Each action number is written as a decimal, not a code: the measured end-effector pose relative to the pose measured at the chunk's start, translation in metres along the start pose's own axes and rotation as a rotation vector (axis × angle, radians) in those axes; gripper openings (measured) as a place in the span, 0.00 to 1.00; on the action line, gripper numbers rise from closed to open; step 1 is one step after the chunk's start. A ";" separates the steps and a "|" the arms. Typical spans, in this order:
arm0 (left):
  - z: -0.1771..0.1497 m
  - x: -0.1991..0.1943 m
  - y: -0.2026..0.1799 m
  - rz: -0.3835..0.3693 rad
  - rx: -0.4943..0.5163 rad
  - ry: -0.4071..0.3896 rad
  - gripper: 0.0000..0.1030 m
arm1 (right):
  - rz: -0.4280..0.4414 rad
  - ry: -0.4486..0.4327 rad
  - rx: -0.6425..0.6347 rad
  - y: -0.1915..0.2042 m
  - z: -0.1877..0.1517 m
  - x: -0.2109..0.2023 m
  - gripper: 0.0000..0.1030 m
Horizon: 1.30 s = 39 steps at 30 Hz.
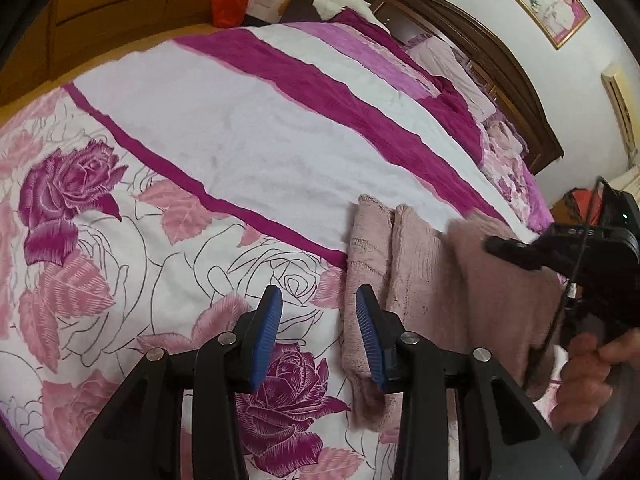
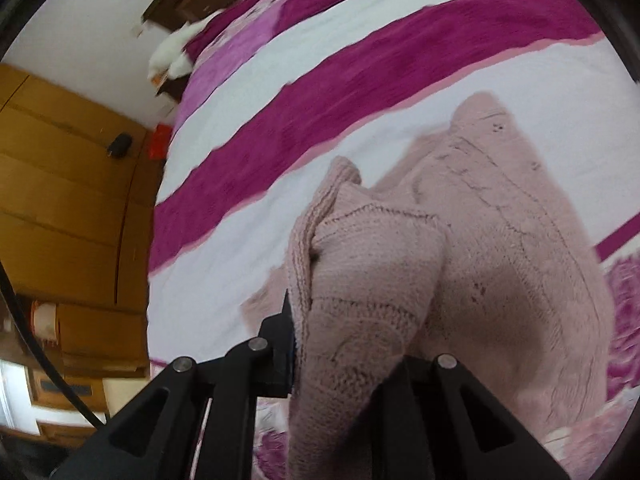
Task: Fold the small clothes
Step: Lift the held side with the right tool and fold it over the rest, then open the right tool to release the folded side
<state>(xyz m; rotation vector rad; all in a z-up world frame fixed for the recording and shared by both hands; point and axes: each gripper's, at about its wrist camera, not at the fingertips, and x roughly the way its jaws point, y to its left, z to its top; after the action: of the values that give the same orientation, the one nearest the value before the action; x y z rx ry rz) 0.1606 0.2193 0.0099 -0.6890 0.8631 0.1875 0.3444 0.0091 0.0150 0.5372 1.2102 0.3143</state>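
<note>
No brand, label or legible writing appears in either view. The pink knitted garment (image 1: pixel 424 280) lies on the bedspread (image 1: pixel 224 140), at the edge where the white and magenta stripes meet the rose print; its long axis runs from the near edge of the bed away toward the stripes. It is a dusty-pink, fuzzy knit with ribbed edging, seam lines and a few small dark specks, gathered in the left wrist view into lengthwise folds, two narrow rolls at the left and a broader raised panel at the right. The left gripper (image 1: pixel 319 322), with blue ribbed pads, hovers over the rose print; its jaws stand apart and hold nothing, and the right pad sits in front of the leftmost roll of the knit. The right gripper (image 2: pixel 344 344) is clamped on a fold of the garment, whose ribbed edge (image 2: pixel 304 248) drapes over its fingers and hides the tips; the rest of the knit spreads beyond on the white stripe. In the left wrist view a hand (image 1: pixel 588 376) grasps this gripper's black handle at the right edge. A dark wooden headboard (image 1: pixel 480 52) and a gold-framed picture (image 1: pixel 550 4) stand behind.
</note>
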 end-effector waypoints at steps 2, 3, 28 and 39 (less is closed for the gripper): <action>0.001 0.002 -0.001 0.002 0.000 0.004 0.14 | -0.001 0.013 -0.017 0.010 -0.009 0.011 0.14; 0.001 0.003 -0.002 0.005 0.002 0.008 0.14 | -0.009 0.019 -0.030 0.014 -0.013 0.016 0.14; -0.022 -0.005 0.000 -0.145 -0.012 0.086 0.23 | 0.120 -0.146 -0.442 -0.020 -0.024 -0.069 0.49; -0.030 -0.006 -0.013 -0.279 -0.050 0.120 0.30 | -0.133 -0.462 -0.690 -0.145 -0.104 -0.127 0.51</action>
<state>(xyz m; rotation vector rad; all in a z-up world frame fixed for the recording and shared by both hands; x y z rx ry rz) 0.1431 0.1909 0.0073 -0.8659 0.8690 -0.0841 0.1965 -0.1523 0.0103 -0.0763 0.6227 0.4387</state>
